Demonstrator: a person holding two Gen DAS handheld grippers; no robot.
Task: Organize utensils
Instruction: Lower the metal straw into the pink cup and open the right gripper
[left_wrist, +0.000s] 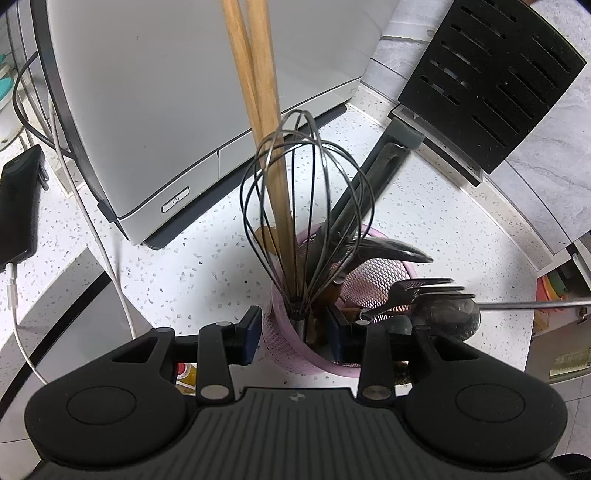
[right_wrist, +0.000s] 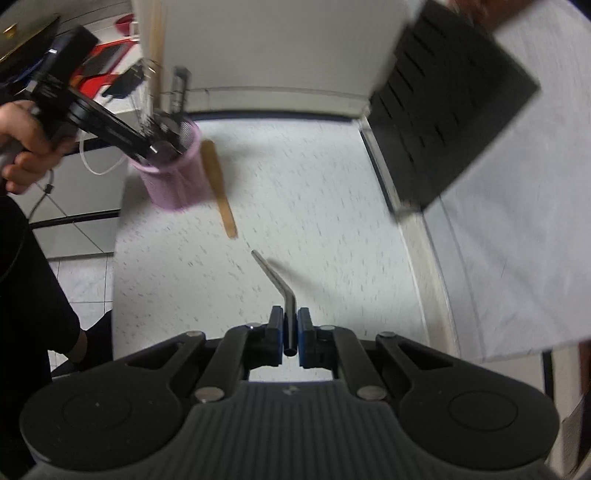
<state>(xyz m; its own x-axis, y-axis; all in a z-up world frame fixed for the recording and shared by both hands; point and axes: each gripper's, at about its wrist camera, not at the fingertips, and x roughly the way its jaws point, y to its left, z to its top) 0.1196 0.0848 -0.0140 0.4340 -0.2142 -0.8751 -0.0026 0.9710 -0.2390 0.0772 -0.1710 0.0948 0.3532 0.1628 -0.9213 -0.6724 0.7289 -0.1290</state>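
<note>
- white speckled countertop (left_wrist: 192, 266), seen in both wrist views
- pink mesh utensil holder (left_wrist: 284, 343) on it, near the front edge
- grey-white appliance (left_wrist: 155, 110) sits on counter at back, power button facing front
- black slotted knife block (left_wrist: 491, 81) at back right corner
- wooden utensil (right_wrist: 219, 188) lying flat just beside holder
- black phone (left_wrist: 20, 206) plus white cable (left_wrist: 92, 229) at left

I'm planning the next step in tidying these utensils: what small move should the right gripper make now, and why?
Probably carry the bent metal straw over the pink mesh holder and lower it in. The right gripper is shut on the straw, and the left gripper steadies the holder.
</note>
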